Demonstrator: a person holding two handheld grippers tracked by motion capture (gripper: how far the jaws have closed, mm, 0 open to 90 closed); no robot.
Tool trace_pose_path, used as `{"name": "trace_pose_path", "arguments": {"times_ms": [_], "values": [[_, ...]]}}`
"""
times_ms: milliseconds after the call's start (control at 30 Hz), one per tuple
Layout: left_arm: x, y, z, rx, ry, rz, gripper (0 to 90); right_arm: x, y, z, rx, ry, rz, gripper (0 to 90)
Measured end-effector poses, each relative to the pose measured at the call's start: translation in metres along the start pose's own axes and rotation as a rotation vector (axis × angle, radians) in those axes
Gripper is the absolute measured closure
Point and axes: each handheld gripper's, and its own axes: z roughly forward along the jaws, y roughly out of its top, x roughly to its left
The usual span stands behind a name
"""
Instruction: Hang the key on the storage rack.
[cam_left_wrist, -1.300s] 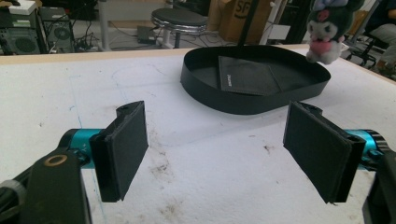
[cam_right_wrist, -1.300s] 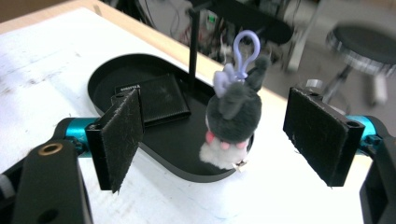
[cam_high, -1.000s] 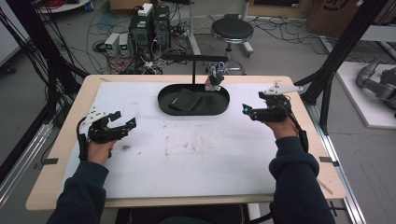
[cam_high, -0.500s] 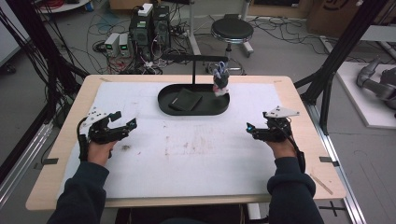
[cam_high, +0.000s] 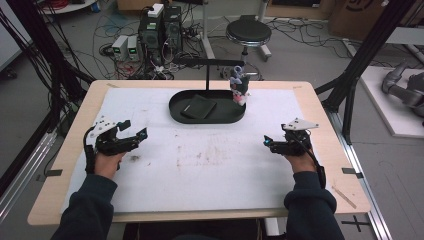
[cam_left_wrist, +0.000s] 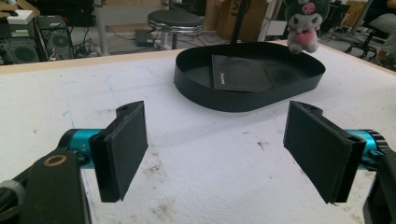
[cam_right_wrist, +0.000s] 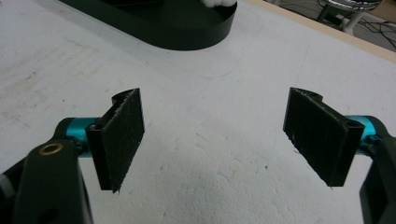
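1. High view: both grippers rest low over the white mat (cam_high: 215, 165), well apart from each other and from the tray (cam_high: 175, 111). The left gripper (cam_high: 134, 129) and the right gripper (cam_high: 268, 142) each stand with jaws spread and nothing between them. I judge this a rest pose: no reach is under way. Count here: one black oval tray, one dark flat square (cam_high: 198, 106) lying in it, one plush toy (cam_high: 240, 86) hanging from one stand (cam_high: 207, 70) above the tray's right end, one stool (cam_high: 248, 32) behind the table.

2. Left gripper view: the left gripper (cam_left_wrist: 215, 135) is wide open and empty, pointing at the tray (cam_left_wrist: 233, 100). The square (cam_left_wrist: 240, 73) lies flat inside it; the toy (cam_left_wrist: 301, 25) hangs just past the far rim. Two pads (cam_left_wrist: 122, 149), nothing between them.

3. Right gripper view: the right gripper (cam_right_wrist: 212, 135) is wide open, holding nothing, over bare mat (cam_right_wrist: 224, 154); the tray (cam_right_wrist: 187, 28) lies ahead, apart.

4. The next move, I judge, calls for a forward reach to the tray, jaws kept wide until they straddle the toy or the square.
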Motion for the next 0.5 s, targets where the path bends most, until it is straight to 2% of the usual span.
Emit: {"name": "trace_pose_path", "arguments": {"times_ms": [500], "values": [[0.001,-0.0004,0.0007,0.001,0.001,-0.005,21.6,0.0016,-0.0046,-0.0001,0.005,-0.003,-0.006,20.9]]}}
